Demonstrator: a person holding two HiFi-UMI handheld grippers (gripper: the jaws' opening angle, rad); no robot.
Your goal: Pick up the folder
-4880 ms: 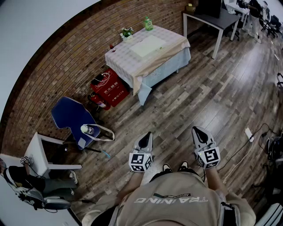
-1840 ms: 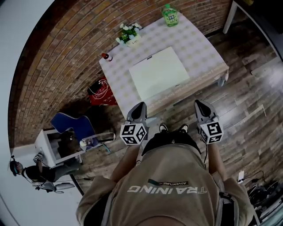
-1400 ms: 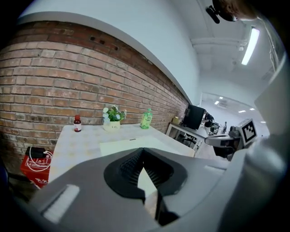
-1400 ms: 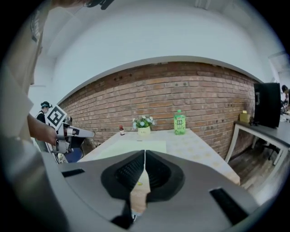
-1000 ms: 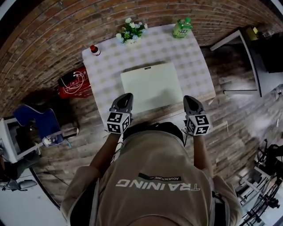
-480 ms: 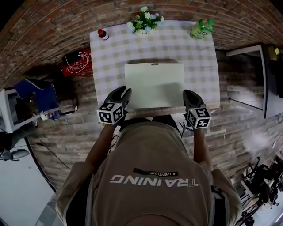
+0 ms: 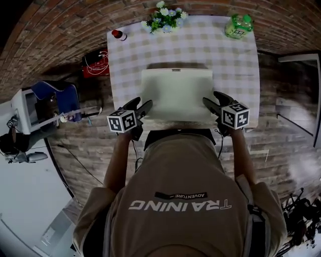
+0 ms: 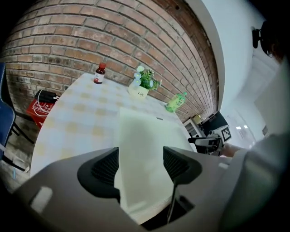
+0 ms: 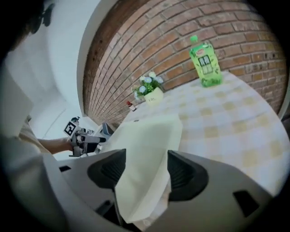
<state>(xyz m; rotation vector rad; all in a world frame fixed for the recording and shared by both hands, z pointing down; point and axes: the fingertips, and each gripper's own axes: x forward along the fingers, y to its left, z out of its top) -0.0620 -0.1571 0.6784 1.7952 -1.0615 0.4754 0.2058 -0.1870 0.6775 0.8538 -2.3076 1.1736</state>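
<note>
On the middle of the checked table (image 7: 235, 65) lies the folder (image 7: 175, 93), pale and flat, its near edge close to the table's near edge. The left gripper (image 7: 142, 105) sits at the folder's 7 o'clock corner and the right gripper (image 7: 213, 99) at its 5 o'clock corner, both angled down toward it.

Seen from the left gripper view, the left gripper's jaws stand apart, having just been opening, and the folder's edge runs up between them; the pads do not press on it. The right gripper view shows the same: its jaws are spread, having just been opening, with a corner of the folder between them and not clamped.

Other things stand along the table's far edge, well apart from the folder. A pot of flowers (image 7: 165, 15) is at the folder's 12 o'clock, a green bottle (image 7: 238, 25) at 1 o'clock by the far corner, and a small bottle (image 7: 118, 34) with a red cap at 11 o'clock by the other far corner.

Off the table, a red box (image 7: 95, 62) rests on the floor at the folder's 10 o'clock, beside the table's left edge, and a blue chair (image 7: 52, 98) stands further out at 9 o'clock. A brick wall (image 8: 68, 41) rises behind the table.
</note>
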